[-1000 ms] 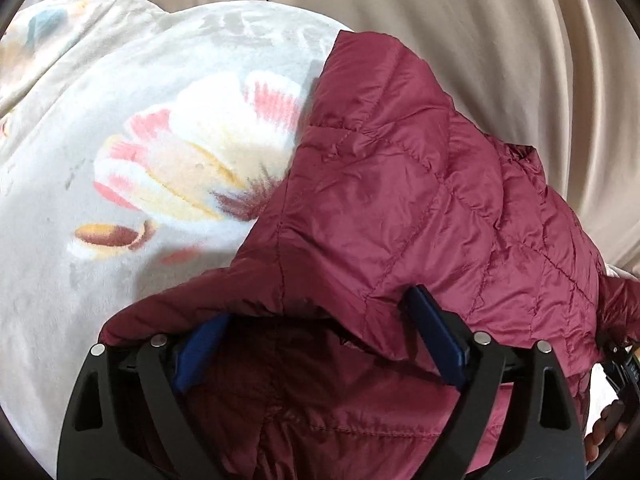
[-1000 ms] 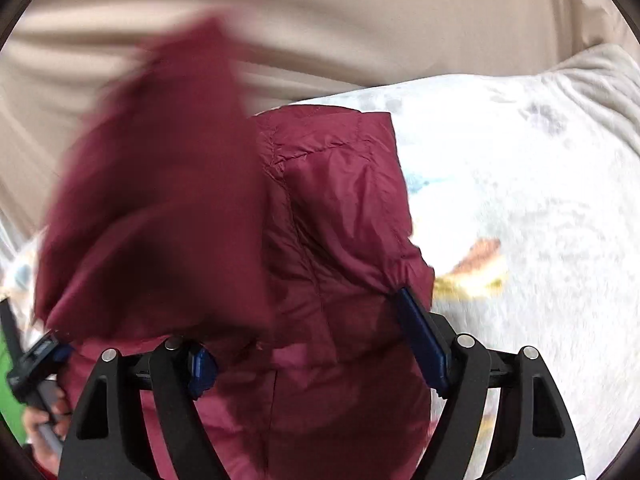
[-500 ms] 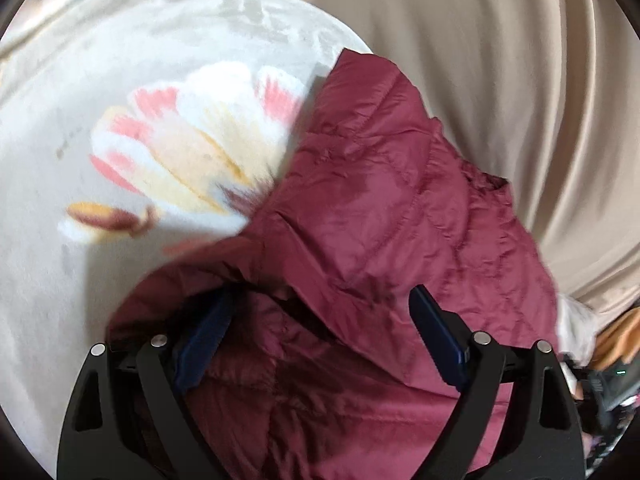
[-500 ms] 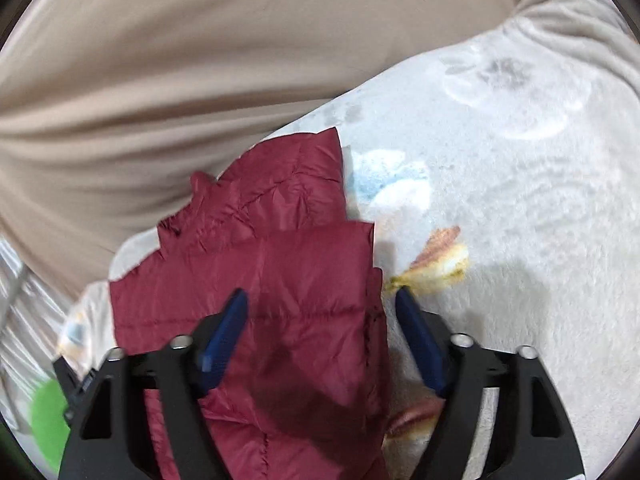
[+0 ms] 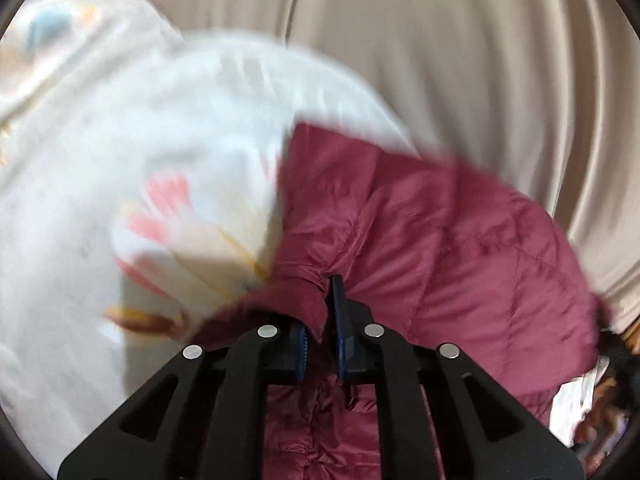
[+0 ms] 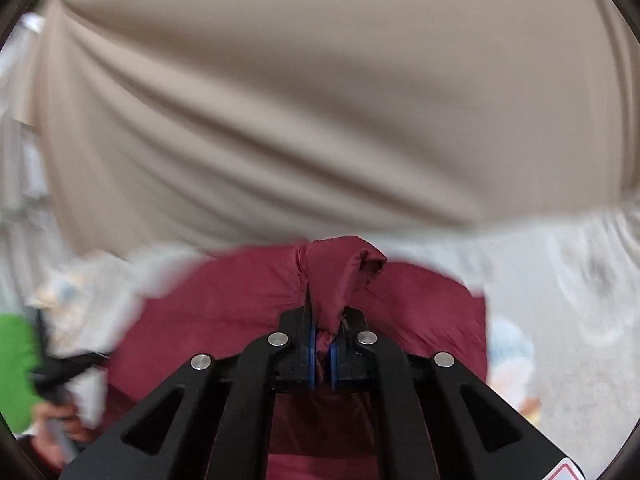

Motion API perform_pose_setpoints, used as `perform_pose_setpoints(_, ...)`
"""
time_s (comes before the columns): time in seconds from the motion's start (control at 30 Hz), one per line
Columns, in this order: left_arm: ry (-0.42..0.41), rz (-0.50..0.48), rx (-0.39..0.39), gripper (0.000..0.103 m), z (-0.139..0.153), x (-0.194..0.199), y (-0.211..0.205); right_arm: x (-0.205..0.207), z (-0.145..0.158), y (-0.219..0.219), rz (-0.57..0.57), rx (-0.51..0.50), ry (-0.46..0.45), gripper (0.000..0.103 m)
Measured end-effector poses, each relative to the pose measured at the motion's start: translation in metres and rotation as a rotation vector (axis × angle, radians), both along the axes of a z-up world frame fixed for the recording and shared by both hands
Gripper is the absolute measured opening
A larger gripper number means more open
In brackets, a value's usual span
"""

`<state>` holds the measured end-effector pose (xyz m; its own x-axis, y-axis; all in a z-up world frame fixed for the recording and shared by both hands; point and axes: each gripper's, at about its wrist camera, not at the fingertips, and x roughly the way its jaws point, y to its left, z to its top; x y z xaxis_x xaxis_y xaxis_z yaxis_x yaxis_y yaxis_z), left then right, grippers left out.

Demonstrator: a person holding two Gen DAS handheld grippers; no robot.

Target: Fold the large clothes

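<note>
Pinching a bunched fold of the maroon quilted jacket (image 6: 340,280), the right gripper (image 6: 322,312) is clamped tight. The left gripper (image 5: 324,308), wide open a second ago, is closing on the jacket's edge (image 5: 308,300). Beyond, the jacket lies on the floral blanket (image 5: 120,160), before beige curtains (image 6: 320,100). No legible writing.

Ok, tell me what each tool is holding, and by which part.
Both hold the maroon quilted jacket: the left tool pinches a fold at its near edge, the right tool a bunched-up fold of fabric.
</note>
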<state>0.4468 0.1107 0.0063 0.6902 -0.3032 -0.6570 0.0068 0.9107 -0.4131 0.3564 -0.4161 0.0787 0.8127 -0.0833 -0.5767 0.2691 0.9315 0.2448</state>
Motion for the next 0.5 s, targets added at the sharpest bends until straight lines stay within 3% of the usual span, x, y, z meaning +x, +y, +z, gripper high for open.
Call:
perform_pose_setpoints(0.07,0.040,-0.027,-0.001,0.012,-0.025,0.003,-0.010,0.008,-0.038,-0.016,-0.008,0.055,0.082,0.004)
perform_pose_setpoints(0.13,-0.001,-0.011,0.026,0.012,-0.025,-0.002,-0.017,0.000,-0.044,-0.021,-0.004,0.093,0.035,0.002)
perform_pose_setpoints(0.23,-0.006,-0.018,0.029,0.013,-0.026,-0.001,-0.019,-0.010,-0.035,-0.023,-0.031,0.085,0.028,0.006)
perform_pose_setpoints(0.37,-0.004,-0.021,-0.023,0.014,-0.027,-0.004,-0.009,-0.057,-0.004,-0.025,-0.170,0.075,-0.102,0.022)
perform_pose_setpoints(0.43,-0.005,-0.022,-0.026,0.014,-0.029,-0.004,-0.010,-0.065,0.007,-0.023,-0.162,0.101,-0.141,0.022)
perform_pose_setpoints(0.5,-0.007,-0.021,-0.017,0.014,-0.027,-0.002,-0.011,-0.066,0.015,-0.004,-0.076,0.100,-0.139,0.022)
